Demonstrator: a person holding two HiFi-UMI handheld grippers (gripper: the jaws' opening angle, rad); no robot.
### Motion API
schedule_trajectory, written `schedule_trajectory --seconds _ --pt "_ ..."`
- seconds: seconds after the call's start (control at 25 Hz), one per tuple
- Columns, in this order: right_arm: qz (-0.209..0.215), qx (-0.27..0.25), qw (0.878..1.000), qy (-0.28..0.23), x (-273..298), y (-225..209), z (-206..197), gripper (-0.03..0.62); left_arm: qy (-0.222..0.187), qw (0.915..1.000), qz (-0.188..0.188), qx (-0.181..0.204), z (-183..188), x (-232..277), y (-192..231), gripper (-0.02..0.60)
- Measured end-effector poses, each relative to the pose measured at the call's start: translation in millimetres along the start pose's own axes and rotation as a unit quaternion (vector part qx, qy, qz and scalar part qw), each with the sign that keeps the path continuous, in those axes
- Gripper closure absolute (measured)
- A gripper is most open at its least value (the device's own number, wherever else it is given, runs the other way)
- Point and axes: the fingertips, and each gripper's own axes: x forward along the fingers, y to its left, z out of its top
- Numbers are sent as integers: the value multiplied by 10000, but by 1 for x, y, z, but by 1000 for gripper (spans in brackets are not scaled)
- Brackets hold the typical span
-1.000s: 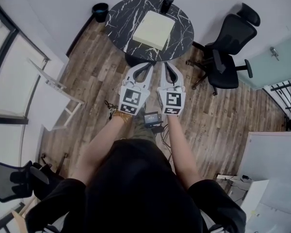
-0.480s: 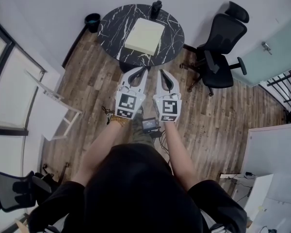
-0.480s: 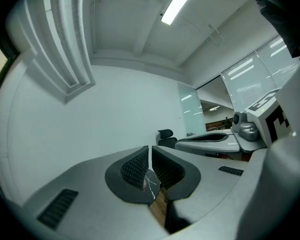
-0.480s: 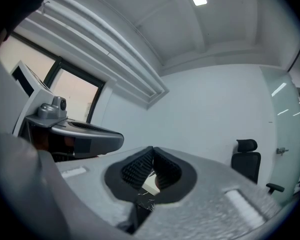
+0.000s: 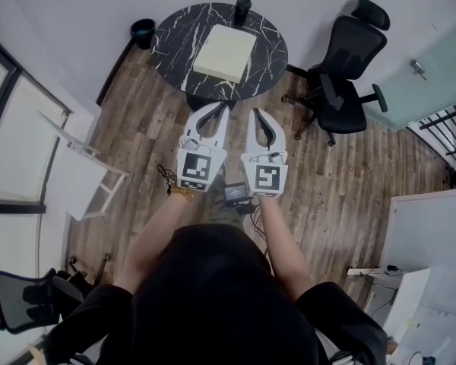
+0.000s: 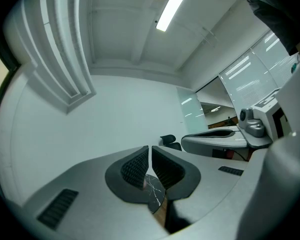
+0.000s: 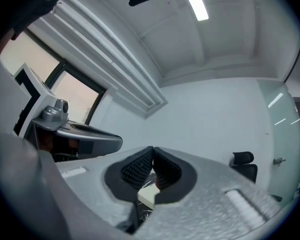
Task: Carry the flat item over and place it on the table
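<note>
Underfoot first: a small black box [image 5: 235,192] and loose cables [image 5: 167,177] on the wood floor, right by the feet. Easy to snag or trip on with any step forward.

Just ahead, the left gripper [image 5: 215,111] and right gripper [image 5: 257,114], side by side and roughly level. Both shut tight on nothing, ribbed pads [image 6: 137,166] meeting with no gap. Cannot take hold of anything like this. Pushed forward in this state, likely to shove rather than grasp.

Beyond, the flat item [image 5: 225,53], a pale square slab. Lies flat on the round black marble table [image 5: 175,33], well apart from both grippers. Looks set down, so probably little left to do. Main risk now: a stray bump, sending it sliding on the smooth stone toward the rim.

At the far rim, a dark bottle [image 5: 243,7] just behind the slab. Liable to tip if the slab gets pushed away from the body.

Furthest out, an office chair [image 5: 346,74] to the right and a bin [image 5: 143,30] to the left of the table. Obstacles only when stepping round it.
</note>
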Motion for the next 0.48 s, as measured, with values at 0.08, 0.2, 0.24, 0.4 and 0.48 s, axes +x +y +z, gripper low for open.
schedule_trajectory --seconds 0.08,0.2,0.24,0.4,0.48 --pt "-17 -53 10000 -50 -2 0 2 594 -56 10000 35 69 4 0 0 566" --pt "1 -92 9999 -130 -2 1 4 594 -137 9998 57 165 10 3 2 566" --pt "-3 -127 9998 -170 -1 0 5 594 -170 9996 69 195 12 4 3 566" --pt "-37 -193 9996 -226 5 -3 6 594 -255 9991 120 301 16 9 10 566" --pt "-61 -209 9995 -217 10 -6 6 594 -253 9992 109 302 15 14 15 566"
